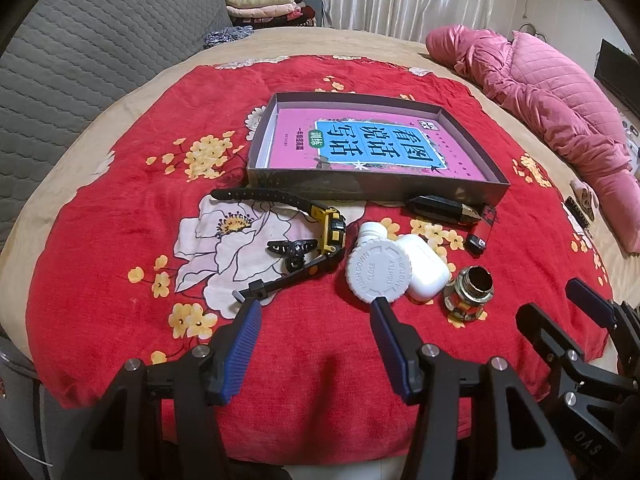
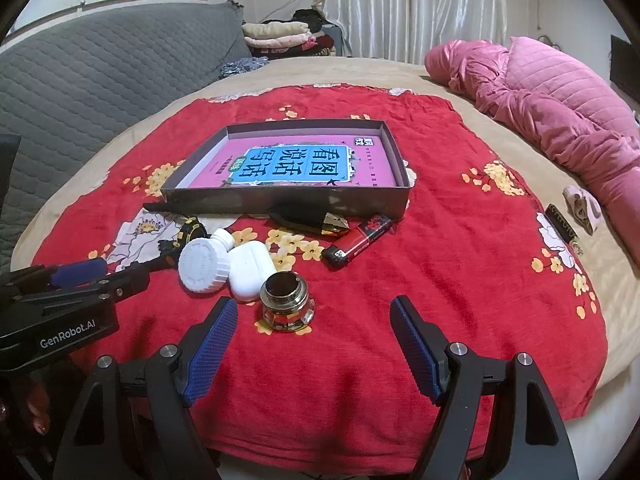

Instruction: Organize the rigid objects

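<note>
On the red flowered cloth [image 1: 120,288] stands a shallow dark box [image 1: 372,186] [image 2: 280,200] with a pink book lying in it. In front of it lie a yellow-black watch [image 1: 330,228], a small black clip [image 1: 294,250], a white bottle with a ribbed cap [image 1: 378,272] [image 2: 204,266], a white earbud case [image 1: 426,270] [image 2: 250,266], a glass ink jar [image 1: 470,296] [image 2: 286,300], a red-black lighter [image 1: 482,230] [image 2: 358,240] and a black pointed case [image 1: 438,208] [image 2: 308,218]. My left gripper [image 1: 316,308] is open, short of the bottle. My right gripper [image 2: 312,312] is open, the jar just beyond its left finger.
A pink quilted garment [image 1: 552,108] [image 2: 560,120] lies at the right on the beige bed. A grey quilted headboard [image 1: 88,48] stands at the left. Folded clothes [image 2: 280,36] are stacked at the back. A small dark item [image 2: 562,226] lies near the cloth's right edge.
</note>
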A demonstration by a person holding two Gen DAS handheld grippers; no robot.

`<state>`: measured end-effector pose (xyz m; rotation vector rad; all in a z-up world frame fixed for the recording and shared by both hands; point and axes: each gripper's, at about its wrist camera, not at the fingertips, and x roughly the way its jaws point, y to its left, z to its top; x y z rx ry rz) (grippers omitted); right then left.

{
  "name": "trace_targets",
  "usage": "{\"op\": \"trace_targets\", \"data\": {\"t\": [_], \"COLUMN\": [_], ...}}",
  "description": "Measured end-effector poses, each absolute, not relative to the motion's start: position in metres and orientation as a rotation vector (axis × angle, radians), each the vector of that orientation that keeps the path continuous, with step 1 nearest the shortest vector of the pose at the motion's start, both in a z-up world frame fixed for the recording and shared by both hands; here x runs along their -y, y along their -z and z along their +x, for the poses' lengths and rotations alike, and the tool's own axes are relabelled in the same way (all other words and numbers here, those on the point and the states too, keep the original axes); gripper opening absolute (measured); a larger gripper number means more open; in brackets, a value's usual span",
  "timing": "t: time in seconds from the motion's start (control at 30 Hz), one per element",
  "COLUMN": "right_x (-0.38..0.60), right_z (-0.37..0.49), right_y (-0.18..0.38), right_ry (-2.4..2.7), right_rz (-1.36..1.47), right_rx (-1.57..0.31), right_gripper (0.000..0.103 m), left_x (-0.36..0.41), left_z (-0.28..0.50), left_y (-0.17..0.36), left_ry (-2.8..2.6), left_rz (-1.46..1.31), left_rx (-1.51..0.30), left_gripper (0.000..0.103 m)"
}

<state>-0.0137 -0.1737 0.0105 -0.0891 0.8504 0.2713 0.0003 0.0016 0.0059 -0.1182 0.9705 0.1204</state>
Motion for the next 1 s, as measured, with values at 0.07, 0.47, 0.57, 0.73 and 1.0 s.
{"op": "trace_targets", "data": {"t": [0.07, 0.47, 0.57, 0.73, 1.0], "right_x": [0.174, 0.174, 0.174, 0.177, 0.181], "right_z": [-0.014, -0.011, -0.009, -0.004, 0.006], "right_y": [-0.010, -0.002, 0.003, 0.013, 0.025], "right_ry": [-0.273, -0.279, -0.280, -0.274, -0.270], "right_rz": [-0.090, -0.096, -0.103, -0.106, -0.119], "right_rx": [-0.850, -0.867, -0.878, -0.888, -0.893], "right_gripper": [0.080, 0.080, 0.080, 0.080, 0.080], "left_x": [-0.002, -0.020, -0.019, 0.001, 0.015], "left_z": [0.000, 0.013, 0.018, 0.030, 0.047], "left_y": [-0.006, 0.000, 0.005, 0.015, 0.028], "left_ry": [-0.120, -0.105, -0.088, -0.030, 0.001], "left_rz": [-0.117, -0.178, -0.188, -0.176, -0.196], "left_rx": [-0.965, -0.984, -1.006, -1.031, -1.067], "left_gripper": [0.056, 0.056, 0.056, 0.056, 0.056]}}
